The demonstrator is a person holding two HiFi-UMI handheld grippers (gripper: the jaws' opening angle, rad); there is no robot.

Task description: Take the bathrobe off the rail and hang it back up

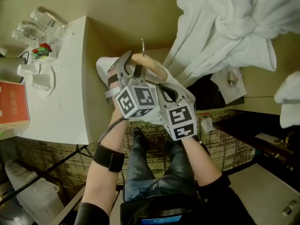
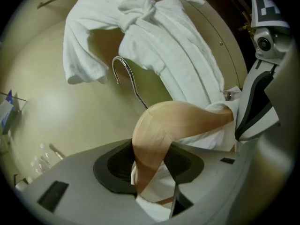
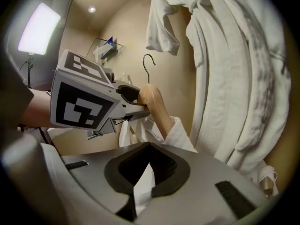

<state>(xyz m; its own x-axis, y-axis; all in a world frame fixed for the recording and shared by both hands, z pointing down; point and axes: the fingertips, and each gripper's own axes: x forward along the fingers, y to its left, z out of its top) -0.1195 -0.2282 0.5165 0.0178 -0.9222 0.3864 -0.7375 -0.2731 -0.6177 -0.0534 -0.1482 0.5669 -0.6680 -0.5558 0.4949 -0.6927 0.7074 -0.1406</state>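
Closest to the head camera, the person's legs in jeans [image 1: 143, 165] are showing straight below the hanger, with both forearms reaching up toward it.

Left gripper [image 2: 152, 165] is clamping its jaws on the wooden hanger [image 2: 187, 116], right on the sloping shoulder part just below the hook. You can see the wood running between the two dark pads and both pads pressing on it.

Right gripper [image 3: 147, 170] is sitting just to the right of the hanger, and its jaws are pinched together on a fold of white cloth from the bathrobe [image 3: 180, 135]. That bathrobe is draping over the hanger, so it's hanging in the air between the two grippers, apart from the wall. Some of it is bunching out on the hanger's left side in the head view too.

Metal hook [image 2: 124, 74] is sticking up from the middle of the hanger, catching on nothing.

Left of the hanger, a white table [image 1: 75, 88] is standing with some clear glasses [image 1: 33, 29] and an orange box [image 1: 13, 102] on it, and black tripod legs [image 1: 51, 172] are poking out under it.

Beyond the hanger and up to its right, a second white robe [image 1: 225, 27] is hanging against the beige wall, belt knotted around its middle.
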